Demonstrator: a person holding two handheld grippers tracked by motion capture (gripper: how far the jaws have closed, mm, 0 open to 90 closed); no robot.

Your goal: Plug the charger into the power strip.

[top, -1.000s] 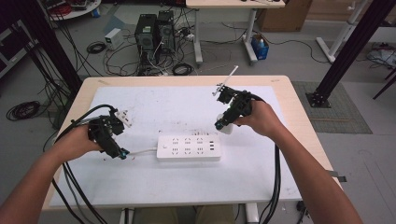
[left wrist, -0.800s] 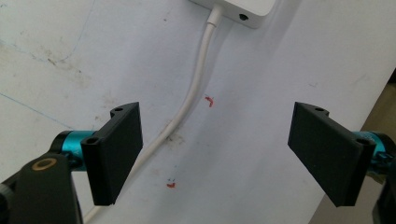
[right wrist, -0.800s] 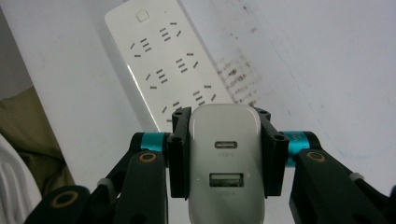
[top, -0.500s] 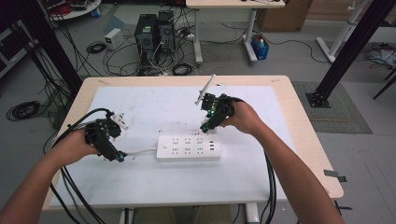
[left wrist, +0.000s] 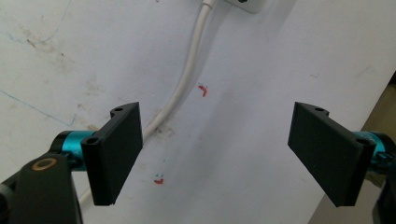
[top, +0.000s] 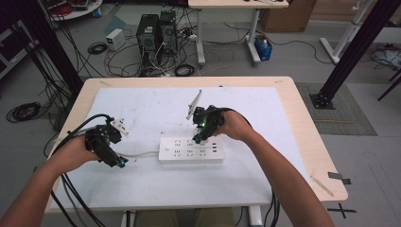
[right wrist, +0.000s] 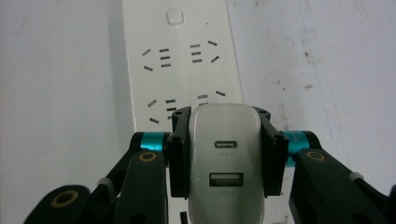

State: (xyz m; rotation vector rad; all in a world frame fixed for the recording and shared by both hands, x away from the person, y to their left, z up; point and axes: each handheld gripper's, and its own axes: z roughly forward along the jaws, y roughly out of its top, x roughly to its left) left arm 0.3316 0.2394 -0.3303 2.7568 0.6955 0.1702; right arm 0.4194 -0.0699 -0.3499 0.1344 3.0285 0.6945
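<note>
**A:** So the charger (right wrist: 226,163), the white block with the two USB ports on its face, is pinched across its sides by the right gripper (right wrist: 226,154). It's held just above the near end of the white power strip (right wrist: 180,60), over the bottom row of sockets. In the high view the right gripper (top: 201,130) is seen tipped down at the strip (top: 190,150), which lies mid-worktop.

**B:** Plug-in step then, by the look of it. Are the prongs lined up though?

**A:** Can't be told, honestly. The prongs are hidden behind the charger body, so whether they're already touching the slots or hanging just over them is a guess. Probably not seated yet.

**B:** And the other side?

**A:** The left gripper (left wrist: 219,154) is spread wide with nothing between its jaws, parked over the white cord (left wrist: 187,79) that runs off the strip's end. In the high view it's seen at (top: 106,144), left of the strip, on the white-covered worktop (top: 283,118).

**B:** So what's needed next?

**A:** The prongs need to be matched to one socket's slots, then the charger pushed straight down, no tilt. The strip may slide under the push, so it would likely help if it were braced by the left gripper first.
</note>
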